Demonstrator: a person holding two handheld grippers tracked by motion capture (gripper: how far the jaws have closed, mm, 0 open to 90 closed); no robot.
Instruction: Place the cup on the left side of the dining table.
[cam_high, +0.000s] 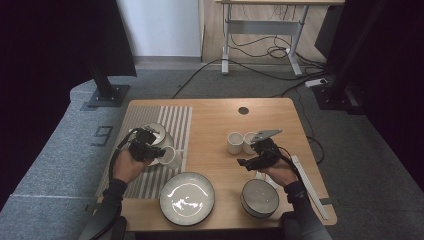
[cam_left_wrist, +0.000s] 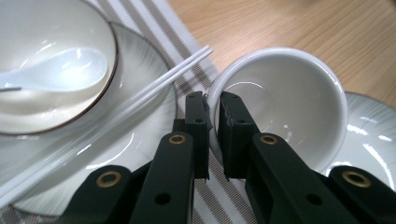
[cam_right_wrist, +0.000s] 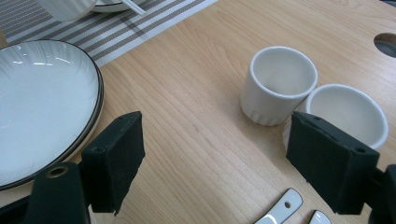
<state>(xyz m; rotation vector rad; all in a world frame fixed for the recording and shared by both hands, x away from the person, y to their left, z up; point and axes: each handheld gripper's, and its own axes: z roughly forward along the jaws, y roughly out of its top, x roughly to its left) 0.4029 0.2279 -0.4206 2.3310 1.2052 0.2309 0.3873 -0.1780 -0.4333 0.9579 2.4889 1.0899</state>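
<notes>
Surface: wooden table (cam_high: 220, 120) under us, a striped placemat (cam_high: 175, 122) along its nine o'clock side, grey carpet all round.
Left gripper: our left gripper (cam_left_wrist: 214, 114) is clamped on the rim of a white cup (cam_left_wrist: 299, 93), one jaw outside the wall and one inside; in the high view we see that cup (cam_high: 169, 156) tilted at the placemat's inner edge.
Cup's neighbours: at ten o'clock from the cup we have a bowl (cam_left_wrist: 56, 60) with a white spoon (cam_left_wrist: 60, 70) lying in it, sitting on a saucer plate (cam_left_wrist: 144, 135); white chopsticks (cam_left_wrist: 154, 88) rest across that plate, just beside the cup.
Right gripper: our right gripper (cam_right_wrist: 215, 163) has its jaws wide apart, gripping nothing, over bare wood.
Ahead of it: two small white cups, the ribbed cup (cam_right_wrist: 279, 84) and the low cup (cam_right_wrist: 345, 114), touching, at one o'clock in the right gripper view.
Six o'clock edge: big glossy plate (cam_high: 187, 197) near the middle, dark-rimmed bowl (cam_high: 260, 197) under our right hand (cam_high: 280, 172).
Bottom of the right gripper view: two white spoon handles (cam_right_wrist: 280, 212) on the wood.
</notes>
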